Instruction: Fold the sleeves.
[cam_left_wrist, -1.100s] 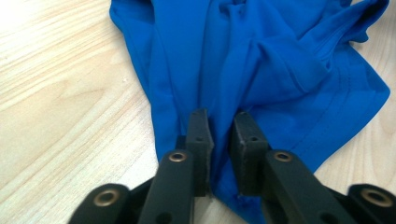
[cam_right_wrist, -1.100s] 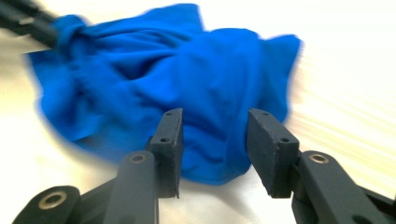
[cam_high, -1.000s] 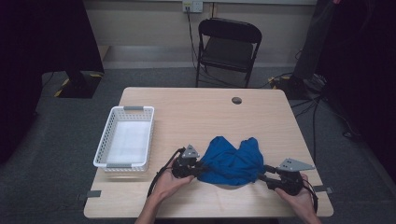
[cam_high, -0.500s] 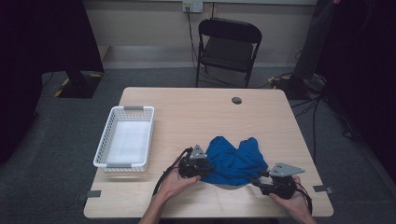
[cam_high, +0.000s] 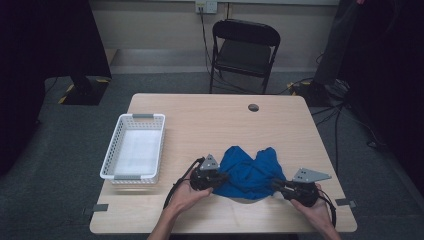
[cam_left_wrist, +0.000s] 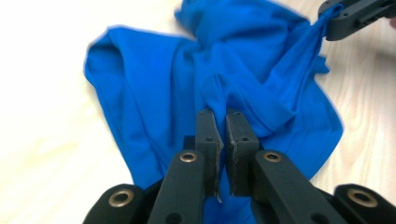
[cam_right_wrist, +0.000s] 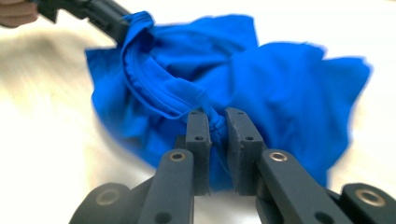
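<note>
A crumpled blue garment (cam_high: 250, 172) lay near the front edge of the wooden bench (cam_high: 215, 120), right of centre, as a person prepared to handle it with a gripper in each hand. The left gripper (cam_high: 221, 178) had just clamped its jaws on a fold at the cloth's left side; in the left gripper view the jaws stood nearly together with blue fabric pinched between them. The right gripper (cam_high: 276, 184) had likewise just closed, its jaws biting a bunched seam at the garment's right edge. A white slatted basket (cam_high: 114, 150) sat empty at the left of the bench, well apart from the cloth, and a small dark disc (cam_high: 253, 107) rested near the far edge. A folding chair (cam_high: 244, 50) stood beyond the bench. To do this step well, both grips would likely need to stay firm on a single layer each, and the hands should draw apart evenly and lift together, so the cloth opens flat rather than twisting or slipping free.
</note>
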